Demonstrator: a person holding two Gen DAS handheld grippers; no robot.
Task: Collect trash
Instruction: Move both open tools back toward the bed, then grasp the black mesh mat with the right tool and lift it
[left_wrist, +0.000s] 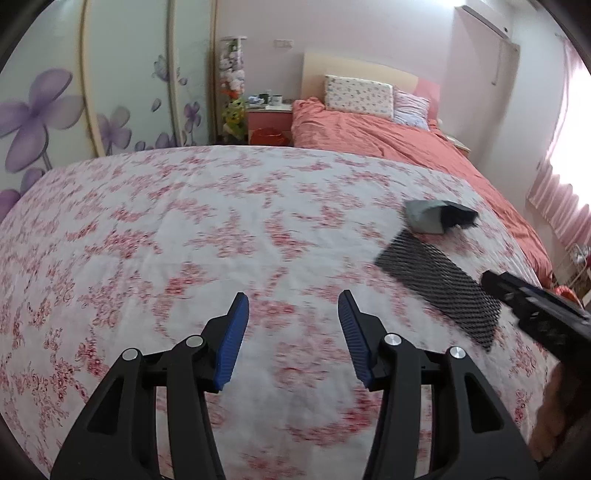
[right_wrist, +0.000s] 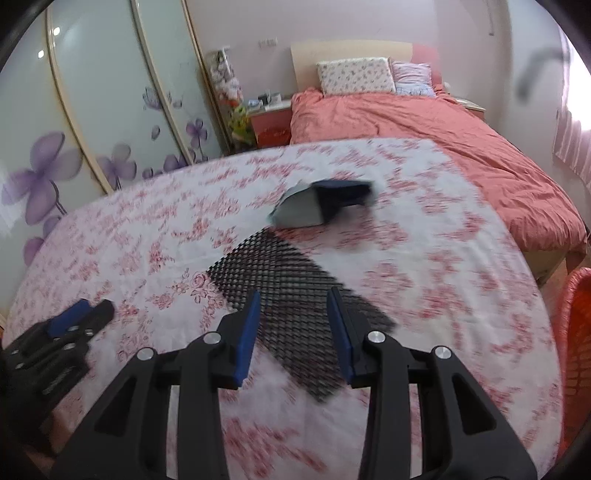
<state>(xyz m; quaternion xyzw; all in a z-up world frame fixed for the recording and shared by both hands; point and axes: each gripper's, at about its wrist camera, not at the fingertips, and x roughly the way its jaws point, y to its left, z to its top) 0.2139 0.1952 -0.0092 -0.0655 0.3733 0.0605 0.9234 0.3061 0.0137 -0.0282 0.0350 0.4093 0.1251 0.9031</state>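
Observation:
A black mesh sheet (left_wrist: 439, 291) (right_wrist: 280, 266) lies flat on the round table's floral cloth (left_wrist: 184, 229) (right_wrist: 461, 295). Just beyond it sits a crumpled grey packet with a dark open end (left_wrist: 436, 218) (right_wrist: 314, 206). My right gripper (right_wrist: 294, 295) hovers over the near part of the mesh, jaws apart, pads touching nothing; it also shows at the right edge of the left wrist view (left_wrist: 495, 284). My left gripper (left_wrist: 293, 299) stands open over bare cloth to the left of the mesh, holding nothing, and shows at the lower left of the right wrist view (right_wrist: 92, 312).
A red plastic basket (right_wrist: 576, 332) stands by the table's right edge. Behind the table are a bed with a coral duvet (left_wrist: 406, 136) (right_wrist: 424, 122), a nightstand (left_wrist: 269, 118) and flowered wardrobe doors (left_wrist: 110, 92). A hand (left_wrist: 561, 406) shows at the lower right.

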